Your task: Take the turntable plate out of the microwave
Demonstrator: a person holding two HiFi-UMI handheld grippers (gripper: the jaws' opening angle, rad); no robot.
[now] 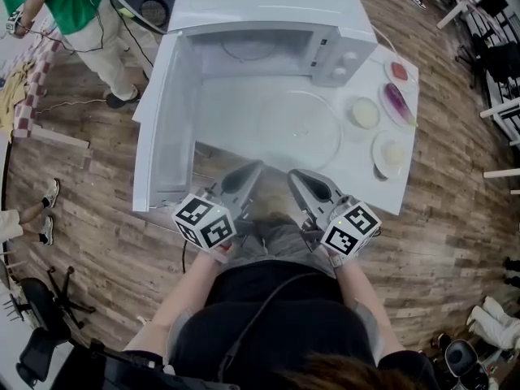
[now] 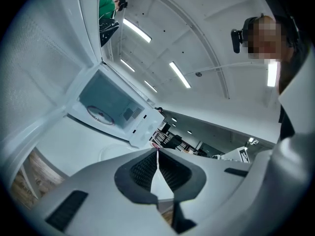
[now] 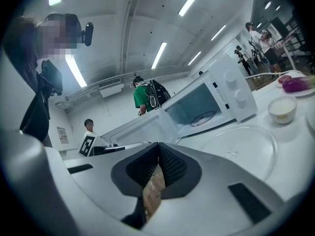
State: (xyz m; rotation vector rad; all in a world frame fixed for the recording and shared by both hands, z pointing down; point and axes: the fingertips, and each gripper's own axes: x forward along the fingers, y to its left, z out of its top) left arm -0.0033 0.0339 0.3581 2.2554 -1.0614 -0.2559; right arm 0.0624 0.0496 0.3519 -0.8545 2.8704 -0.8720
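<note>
The clear glass turntable plate (image 1: 299, 130) lies flat on the white table (image 1: 236, 112) in front of the open white microwave (image 1: 268, 10). It also shows in the right gripper view as the plate (image 3: 241, 151). Both grippers hover at the table's near edge, short of the plate and apart from it. My left gripper (image 1: 255, 166) is shut with nothing between its jaws, and my right gripper (image 1: 292, 174) is shut and empty too. In their own views the left gripper (image 2: 157, 151) and the right gripper (image 3: 158, 144) point toward the microwave (image 2: 110, 104) (image 3: 206, 107).
The microwave door (image 1: 158, 120) stands swung open on the left. A roller ring (image 1: 244, 49) sits inside the cavity. To the right of the plate are a small bowl (image 1: 365, 112) and dishes with red (image 1: 398, 71), purple (image 1: 396, 100) and pale (image 1: 390, 153) food. A person (image 1: 73, 15) stands at the far left.
</note>
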